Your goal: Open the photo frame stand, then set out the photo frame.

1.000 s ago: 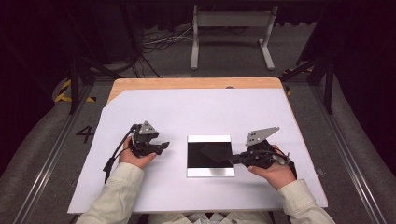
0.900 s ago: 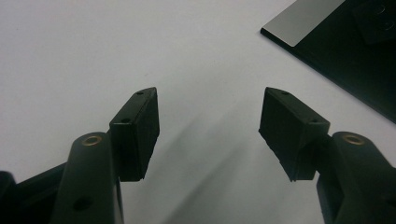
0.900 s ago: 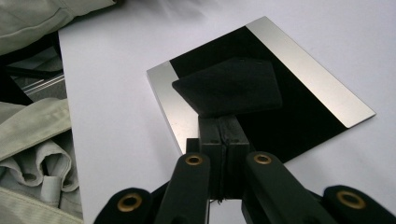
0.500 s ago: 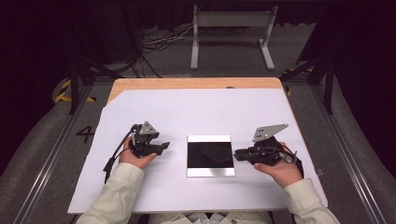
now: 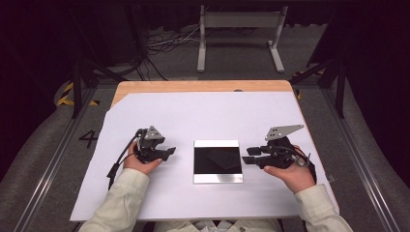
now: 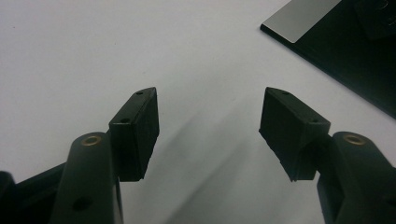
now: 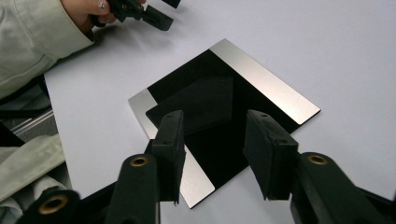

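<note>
A flat square plate (image 5: 217,161), glossy black with silver bands along two opposite edges, lies on the white table cover (image 5: 203,121) between both hands. My left gripper (image 5: 170,152) rests to the plate's left, jaws wide apart and holding nothing; in the left gripper view (image 6: 208,126) a corner of the plate (image 6: 327,28) sits ahead at upper right. My right gripper (image 5: 247,160) hovers just off the plate's right edge, open. In the right gripper view (image 7: 212,154) its jaws stand over the plate (image 7: 219,107) with nothing between them.
The white cover ends near the wooden table edge (image 5: 203,86) at the back. A metal stand (image 5: 239,34) and cables (image 5: 164,43) sit on the floor beyond. The other hand and left gripper (image 7: 140,11) appear at the top left of the right gripper view.
My right gripper has drawn back to the right, off the plate to just beyond its right edge. The left gripper has stayed in place.
</note>
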A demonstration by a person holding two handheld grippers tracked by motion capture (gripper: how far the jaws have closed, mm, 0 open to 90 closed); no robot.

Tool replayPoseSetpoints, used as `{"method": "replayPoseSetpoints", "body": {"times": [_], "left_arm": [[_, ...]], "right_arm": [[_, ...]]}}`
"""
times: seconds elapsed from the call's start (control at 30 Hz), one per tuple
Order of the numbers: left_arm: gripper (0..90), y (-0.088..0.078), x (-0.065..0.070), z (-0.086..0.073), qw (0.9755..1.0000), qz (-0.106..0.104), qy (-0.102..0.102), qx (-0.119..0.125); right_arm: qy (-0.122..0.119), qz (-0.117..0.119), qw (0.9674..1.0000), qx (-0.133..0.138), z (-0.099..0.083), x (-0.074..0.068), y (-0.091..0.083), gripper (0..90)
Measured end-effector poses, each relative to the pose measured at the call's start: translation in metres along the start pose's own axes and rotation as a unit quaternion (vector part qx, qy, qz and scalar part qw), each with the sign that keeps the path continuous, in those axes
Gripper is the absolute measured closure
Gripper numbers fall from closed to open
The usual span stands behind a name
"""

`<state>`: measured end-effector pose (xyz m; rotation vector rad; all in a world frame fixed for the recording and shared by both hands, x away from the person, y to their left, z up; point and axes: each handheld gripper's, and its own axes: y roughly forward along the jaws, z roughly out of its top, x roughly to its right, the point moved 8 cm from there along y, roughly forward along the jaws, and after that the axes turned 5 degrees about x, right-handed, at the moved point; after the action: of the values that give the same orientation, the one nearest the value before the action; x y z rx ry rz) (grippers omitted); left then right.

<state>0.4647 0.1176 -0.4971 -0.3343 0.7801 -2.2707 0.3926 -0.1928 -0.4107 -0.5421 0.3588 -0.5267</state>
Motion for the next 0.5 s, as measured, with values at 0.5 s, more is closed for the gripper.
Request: {"method": "replayPoseSetpoints", "body": {"times": [0.5], "left_arm": [[38.2, 0.0009, 0.0004, -0.0008, 1.0000, 0.001, 0.000, -0.003]], "right_arm": [[0.078, -0.018, 0.9967, -0.012, 0.0052, 0.0087, -0.0045, 50.0]]}}
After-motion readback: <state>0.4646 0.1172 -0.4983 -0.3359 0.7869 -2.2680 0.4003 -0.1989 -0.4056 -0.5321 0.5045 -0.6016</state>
